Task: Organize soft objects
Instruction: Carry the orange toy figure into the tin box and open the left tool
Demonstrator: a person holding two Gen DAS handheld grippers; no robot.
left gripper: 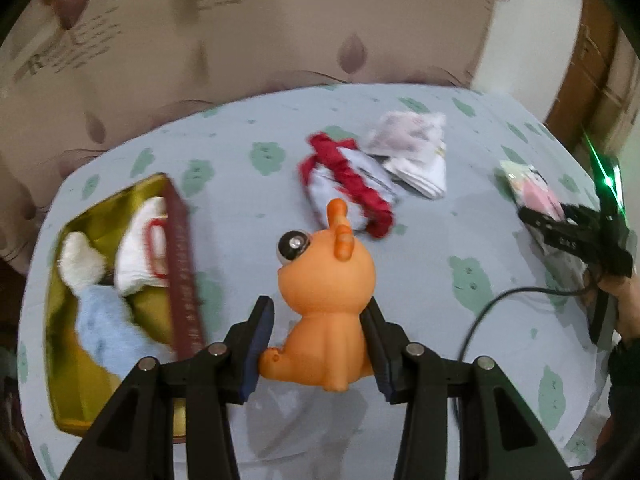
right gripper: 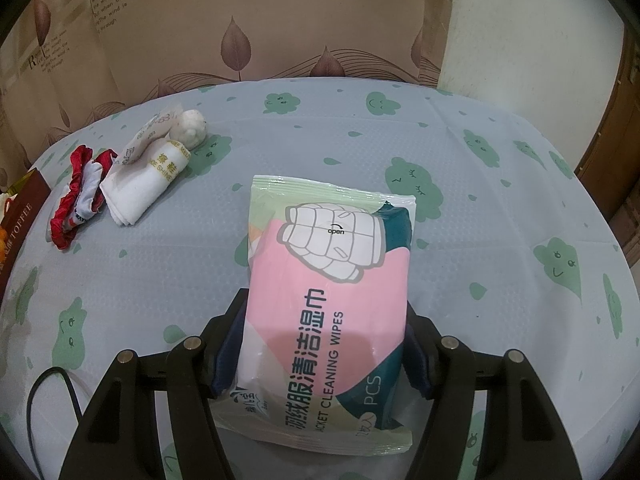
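Holding orange toy deer clamped in left tongs, raised above desk. At left, gold-lined box with white and blue soft items inside. Mid-desk, red scrunchie beside folded white cloth. At right, right tongs clamped on pack of cleaning wipes, resting on desk.

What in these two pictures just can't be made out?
- Left view: the box contents are motion-blurred; its near corner hides behind the left gripper.
- Right view: the wipes pack print is cut off by the right gripper.
- Right view: the box shows only an edge.
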